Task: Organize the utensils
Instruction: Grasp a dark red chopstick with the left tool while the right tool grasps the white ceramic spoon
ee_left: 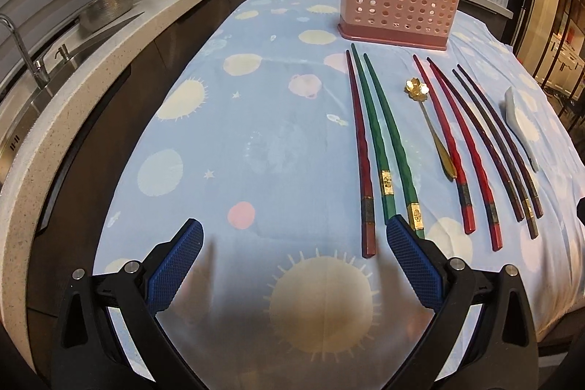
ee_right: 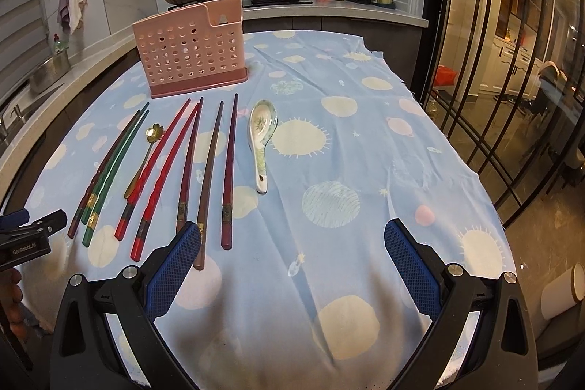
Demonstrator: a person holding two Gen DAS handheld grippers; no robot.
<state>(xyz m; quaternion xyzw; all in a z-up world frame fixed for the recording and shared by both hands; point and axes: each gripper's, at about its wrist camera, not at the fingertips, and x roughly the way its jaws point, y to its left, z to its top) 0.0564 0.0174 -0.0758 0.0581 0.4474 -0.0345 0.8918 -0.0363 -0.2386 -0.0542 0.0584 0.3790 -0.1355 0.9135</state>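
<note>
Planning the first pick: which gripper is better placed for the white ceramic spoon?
Right. The white ceramic spoon lies ahead of the open right gripper; the open left gripper sits beyond the chopsticks.

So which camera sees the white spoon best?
The right wrist view: the white spoon lies whole on the tablecloth, bowl and handle clear. In the left wrist view it is only a pale, stretched shape near the right edge.

Both wrist cameras sit low over the near end of the cloth-covered counter [ee_left: 285, 119], looking forward between their own spread jaws toward the far stove. The left view stands left of the chopstick row [ee_left: 438, 148], with the sink wall at its left. The right view stands right, facing glass doors. Both share the pink holder [ee_right: 190, 50] and chopsticks.
</note>
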